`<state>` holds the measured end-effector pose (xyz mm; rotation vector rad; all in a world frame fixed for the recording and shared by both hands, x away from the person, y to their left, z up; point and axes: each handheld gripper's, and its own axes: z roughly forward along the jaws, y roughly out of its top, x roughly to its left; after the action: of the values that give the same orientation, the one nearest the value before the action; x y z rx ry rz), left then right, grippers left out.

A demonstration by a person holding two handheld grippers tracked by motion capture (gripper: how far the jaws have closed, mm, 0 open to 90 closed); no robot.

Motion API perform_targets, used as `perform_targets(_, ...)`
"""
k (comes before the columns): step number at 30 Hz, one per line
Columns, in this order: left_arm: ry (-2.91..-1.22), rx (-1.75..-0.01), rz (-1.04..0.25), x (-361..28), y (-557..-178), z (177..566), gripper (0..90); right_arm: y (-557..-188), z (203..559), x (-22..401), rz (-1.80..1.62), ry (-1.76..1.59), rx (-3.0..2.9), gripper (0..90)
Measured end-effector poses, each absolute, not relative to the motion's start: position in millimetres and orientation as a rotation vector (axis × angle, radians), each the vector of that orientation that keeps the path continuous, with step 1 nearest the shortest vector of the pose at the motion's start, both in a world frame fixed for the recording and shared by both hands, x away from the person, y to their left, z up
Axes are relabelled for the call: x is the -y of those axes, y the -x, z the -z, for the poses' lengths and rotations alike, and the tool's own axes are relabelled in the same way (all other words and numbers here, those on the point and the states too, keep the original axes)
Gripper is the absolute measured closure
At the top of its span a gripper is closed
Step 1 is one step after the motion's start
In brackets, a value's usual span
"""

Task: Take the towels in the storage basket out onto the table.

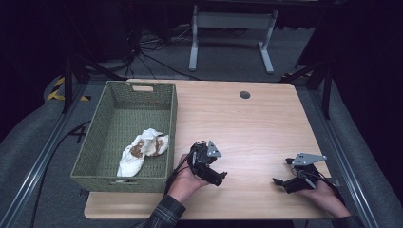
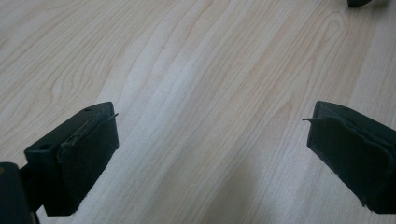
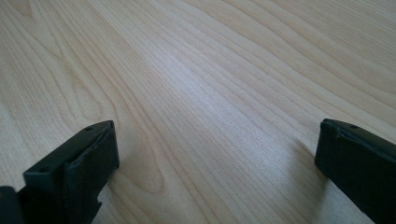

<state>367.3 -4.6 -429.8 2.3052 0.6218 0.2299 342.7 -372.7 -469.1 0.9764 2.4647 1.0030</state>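
Woven basket (image 1: 102, 142) at the table's (image 1: 256, 123) left edge, partly overhanging it; crumpled cloths (image 1: 142, 151) inside, toward its near right part. Left gripper (image 1: 219, 177) just right of the basket, near the front edge. Right gripper (image 1: 280, 183) well apart, at the near right corner. Round hole (image 1: 244, 94) far back, right of centre.

Left tool (image 1: 219, 176), right tool (image 1: 279, 182) low over table (image 1: 247, 128); crumpled cloth (image 1: 142, 151) in basket (image 1: 95, 142).
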Motion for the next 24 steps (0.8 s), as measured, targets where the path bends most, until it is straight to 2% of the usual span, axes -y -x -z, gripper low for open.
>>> perform_targets(24,-2.276,-0.596,-0.243,-1.5,-374.8,408.0,2.5,-343.4,469.0,372.5,-1.004,-0.972,-2.468,0.0)
